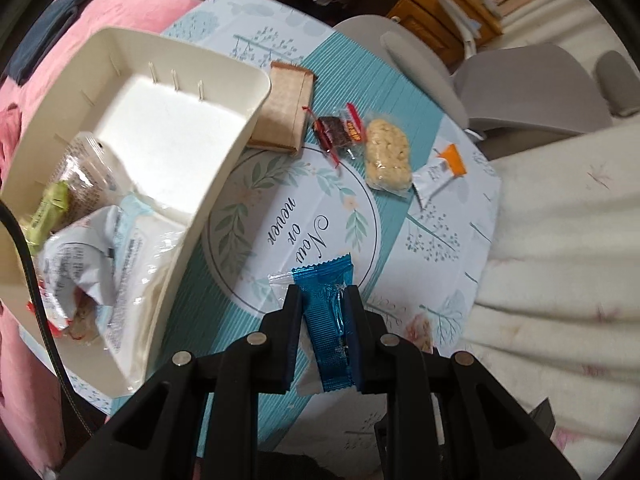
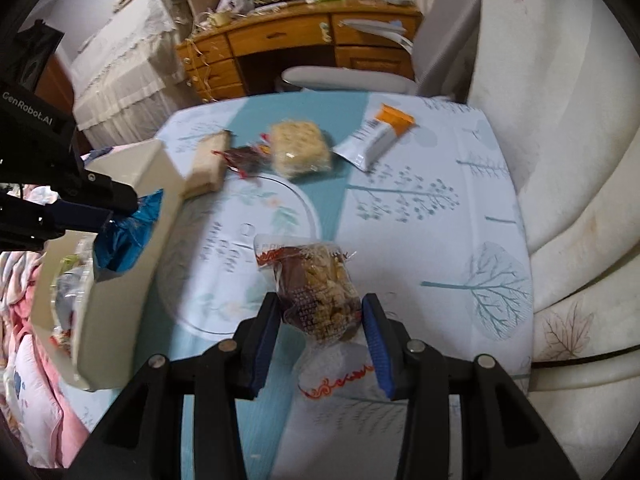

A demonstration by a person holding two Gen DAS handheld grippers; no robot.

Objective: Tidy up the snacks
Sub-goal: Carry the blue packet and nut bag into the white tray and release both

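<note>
My left gripper [image 1: 323, 294] is shut on a blue foil snack packet [image 1: 330, 320] and holds it above the table, just right of the cream bin [image 1: 224, 76]. The bin holds several wrapped snacks [image 1: 92, 240] at its near end. In the right wrist view the left gripper [image 2: 120, 204] and the blue packet [image 2: 128, 236] sit over the bin's rim [image 2: 160, 216]. My right gripper [image 2: 320, 308] is shut on a clear-wrapped brown nut snack [image 2: 320, 292], held above the table.
On the tablecloth [image 1: 280, 208] lie a tan box [image 1: 284, 112], a dark red-wrapped snack [image 1: 340, 130], a pale rice cake [image 1: 388, 154] and a white-orange packet [image 1: 440, 172]. A grey chair [image 1: 520, 88] stands behind; a white sofa [image 2: 580, 200] is right; pink bedding [image 1: 24, 360] left.
</note>
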